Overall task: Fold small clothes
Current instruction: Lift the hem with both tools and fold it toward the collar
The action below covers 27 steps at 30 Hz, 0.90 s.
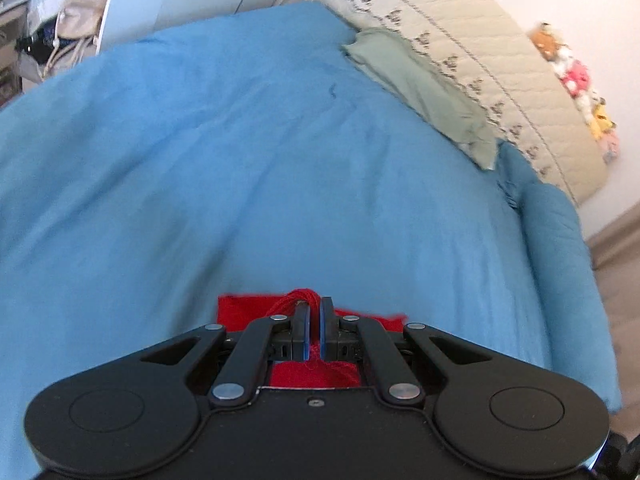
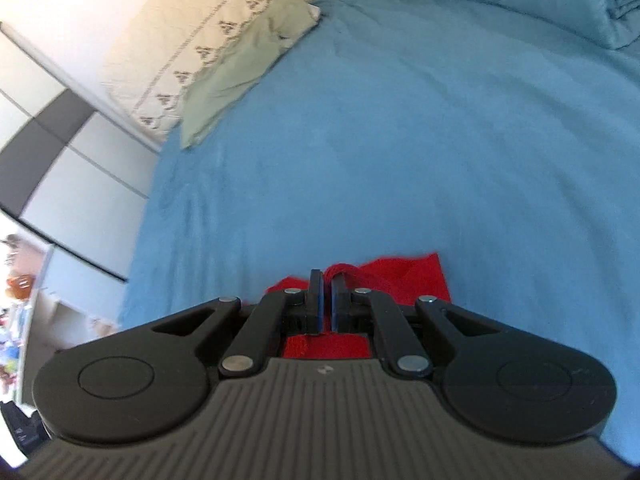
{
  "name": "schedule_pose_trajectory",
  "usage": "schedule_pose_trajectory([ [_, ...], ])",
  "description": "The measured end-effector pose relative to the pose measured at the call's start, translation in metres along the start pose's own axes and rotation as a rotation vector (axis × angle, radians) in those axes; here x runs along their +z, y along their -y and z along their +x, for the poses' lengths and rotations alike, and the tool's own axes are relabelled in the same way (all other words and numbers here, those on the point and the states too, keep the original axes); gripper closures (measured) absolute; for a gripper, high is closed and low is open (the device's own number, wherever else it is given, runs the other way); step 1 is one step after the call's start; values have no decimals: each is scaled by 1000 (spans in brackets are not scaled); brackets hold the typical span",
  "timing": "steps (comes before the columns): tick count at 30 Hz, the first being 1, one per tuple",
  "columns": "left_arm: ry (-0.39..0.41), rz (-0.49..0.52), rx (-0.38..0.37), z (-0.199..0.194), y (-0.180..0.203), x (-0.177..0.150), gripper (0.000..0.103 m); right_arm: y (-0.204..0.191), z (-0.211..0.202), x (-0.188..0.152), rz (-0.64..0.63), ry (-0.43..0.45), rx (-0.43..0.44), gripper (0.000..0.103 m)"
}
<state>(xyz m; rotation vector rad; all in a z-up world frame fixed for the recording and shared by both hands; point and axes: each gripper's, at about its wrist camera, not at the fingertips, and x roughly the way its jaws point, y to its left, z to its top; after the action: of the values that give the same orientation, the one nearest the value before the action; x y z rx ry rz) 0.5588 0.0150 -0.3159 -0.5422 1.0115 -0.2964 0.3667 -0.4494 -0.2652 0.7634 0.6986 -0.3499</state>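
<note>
Right now you have the left gripper (image 1: 315, 308) clamped on a bunched edge of the red cloth (image 1: 240, 312), its two fingers pinched together with red threads poking out at the tips. Your right gripper (image 2: 327, 284) is closed the same way on the red cloth (image 2: 416, 276), a fold of it squeezed between the fingers. In both wrist views the cloth hangs under and just ahead of the gripper, over the blue bedcover (image 1: 248, 152), and you cannot tell whether its lower part touches the cover. Beyond it, a pale green garment (image 1: 424, 88) lies at the far edge of the bedcover, against a cream quilted pillow (image 1: 480, 48). From your right side, folded blue bedding (image 2: 592, 4) sits at the upper right corner.
</note>
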Motion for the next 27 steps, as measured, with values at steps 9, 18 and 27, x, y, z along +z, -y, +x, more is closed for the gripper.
schedule_pose_trajectory([
  [9,-39,-56,64,70,-16,-1,99,26,94,6,-11,-33,-71,84],
  [18,74,49,95,48,-7,-6,18,14,119,3,-250,-75,-93,38],
  [27,39,645,146,-3,69,-66,7,-75,67,-48,-900,24,-38,0],
])
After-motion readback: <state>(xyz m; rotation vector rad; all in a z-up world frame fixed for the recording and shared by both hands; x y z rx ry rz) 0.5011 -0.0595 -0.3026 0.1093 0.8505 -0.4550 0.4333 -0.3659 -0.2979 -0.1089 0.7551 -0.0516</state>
